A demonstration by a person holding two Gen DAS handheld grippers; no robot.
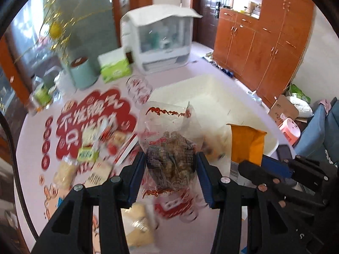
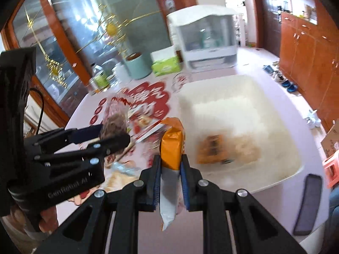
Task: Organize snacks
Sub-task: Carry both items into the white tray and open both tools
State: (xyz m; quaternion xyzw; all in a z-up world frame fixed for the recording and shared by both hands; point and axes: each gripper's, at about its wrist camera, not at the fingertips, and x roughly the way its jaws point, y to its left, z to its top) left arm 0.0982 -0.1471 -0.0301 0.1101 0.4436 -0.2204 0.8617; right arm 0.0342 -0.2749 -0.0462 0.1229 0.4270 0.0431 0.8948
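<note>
1. Over the pink table [image 1: 186,72], just short of the white bin [image 2: 275,110], we carry 2 snacks at once. Our left gripper [image 1: 171,175] has its jaws clamped on a clear bag of dark snack pieces [image 1: 169,148]. Our right gripper [image 2: 170,180] has its jaws pressed nearly together on the flat lower end of an orange packet [image 2: 171,146].

2. Both views are smeared with motion, so we judge the first risk to be speed. The clear bag is gripped across its bulging middle, with loose film above and below the pads. A hard swing could let the slick film slide out before it is over the bin.

3. The orange packet stands tall above a thin pinch at its seam. We think it could pivot or flop sideways in the jaws, then land on the rim or on the table instead of inside.

4. The 2 grippers ride just beside each other, with the left one crowding the right view. If both head for the same near corner, fingers or packets could knock together.

5. Another orange packet [image 2: 214,148] already lies in the near part of the bin. More snacks [image 1: 86,152] remain on the table, beside the left gripper's path, where a low pass could sweep them off.
</note>
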